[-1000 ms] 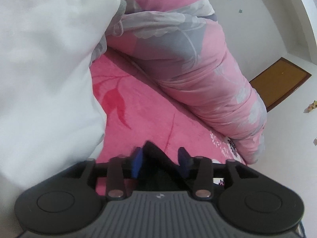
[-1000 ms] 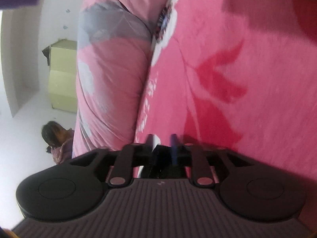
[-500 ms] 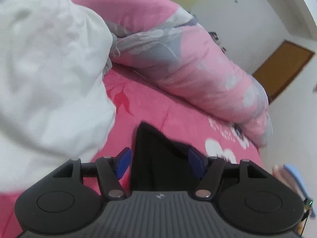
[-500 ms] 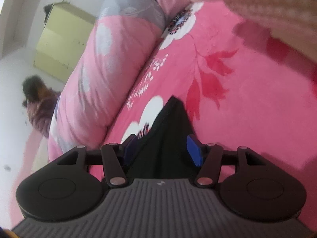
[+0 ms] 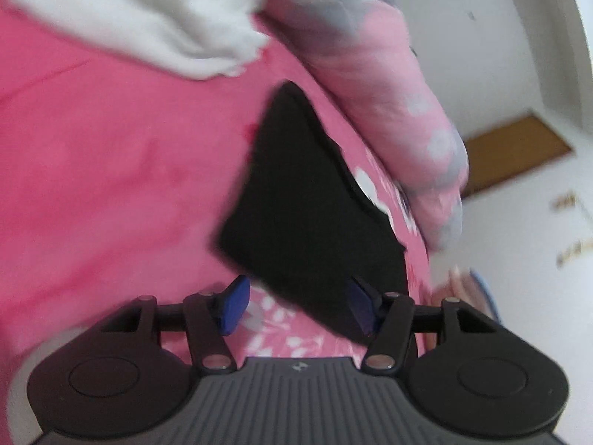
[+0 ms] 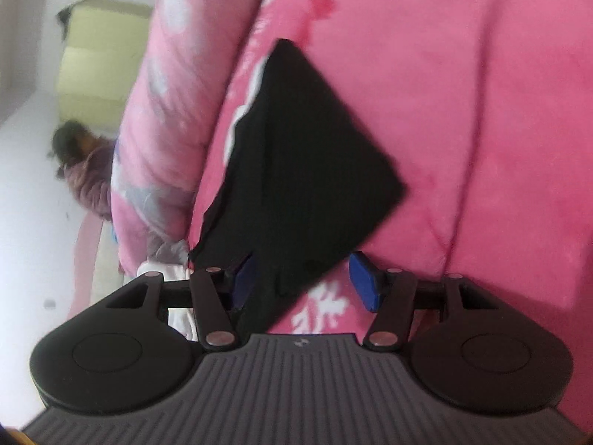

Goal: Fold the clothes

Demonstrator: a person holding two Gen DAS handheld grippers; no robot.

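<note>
One black garment (image 5: 307, 200) concerns us: soft, light and limp, we judge, so it will sag and slide unless we pinch it at corners or along an edge. It looks flat and compact, a straight-edged dark shape with crisp corners, lying on the pink blanket (image 5: 111, 155) beside the rolled quilt (image 5: 389, 85). We cannot tell whether more folds are due. Our left gripper (image 5: 294, 302) has its jaws apart, over the cloth's near edge; our right gripper (image 6: 305, 280) likewise stands wide, gripping nothing. White cloth (image 5: 155, 11) lies farther off.
</note>
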